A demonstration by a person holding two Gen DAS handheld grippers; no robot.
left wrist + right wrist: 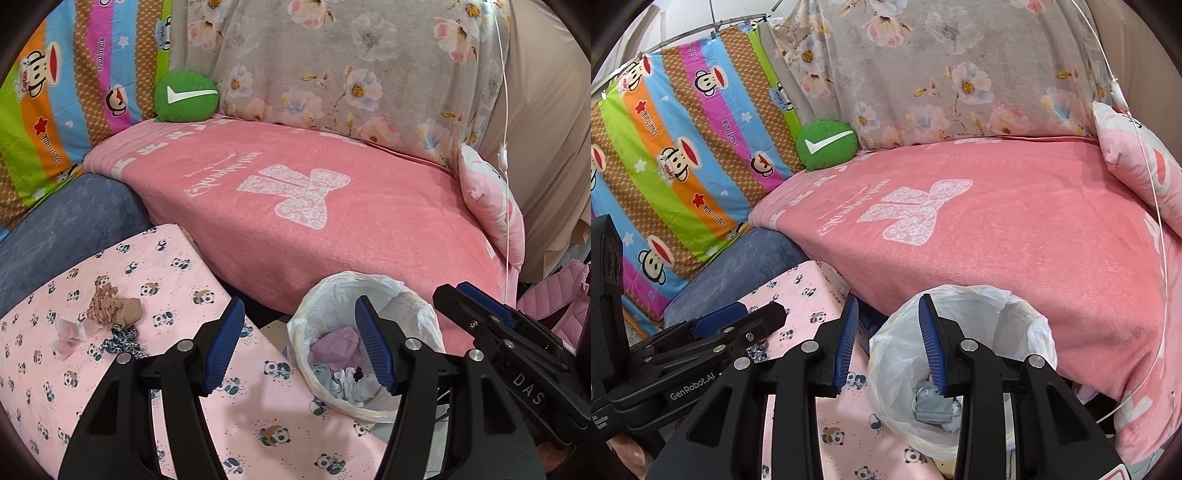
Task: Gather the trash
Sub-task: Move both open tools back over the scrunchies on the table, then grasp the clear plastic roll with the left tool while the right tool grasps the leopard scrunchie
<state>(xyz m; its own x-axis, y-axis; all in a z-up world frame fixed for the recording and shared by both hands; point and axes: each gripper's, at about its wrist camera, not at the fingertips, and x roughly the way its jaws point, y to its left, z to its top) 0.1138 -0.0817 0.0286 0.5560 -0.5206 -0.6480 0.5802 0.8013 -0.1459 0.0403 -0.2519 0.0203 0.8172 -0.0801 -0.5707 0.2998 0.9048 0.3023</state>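
— blue ribbed pads, black frames, both tools up close. the left gripper point(299, 345) has its jaws standing apart with nothing between them. the right gripper point(888, 341) has its jaws apart too, narrower, and nothing in them either.

— so what's next to pick up?

— just beyond them, the white plastic-lined waste bin point(421, 314) sits on the floor between the pink panda-print cloth surface point(207, 280) and the sofa. it already has crumpled purple paper point(336, 345) and a grey face mask point(932, 406) in it. what's left lies on the panda cloth: a brown scrunched fabric bundle point(110, 304), a pale pink crumpled wrapper point(68, 332) touching its near-left side, and a black-and-white speckled scrap point(123, 338) just in front of it.

— which hand is nearer to that?

— the left, i'd say. in its view the little pile lies off to the left of its jaws and a bit beyond them, while the bin is to the right. the right gripper points at the bin, with the left tool between it and the pile. the pink wrapper runs slantwise, near-left to far-right, so the jaws would want to close across that.

— and behind?

— the pink fleece blanket with a white bow point(332, 221) over the sofa seat, then a green round cushion with a white tick point(186, 96) at the back.
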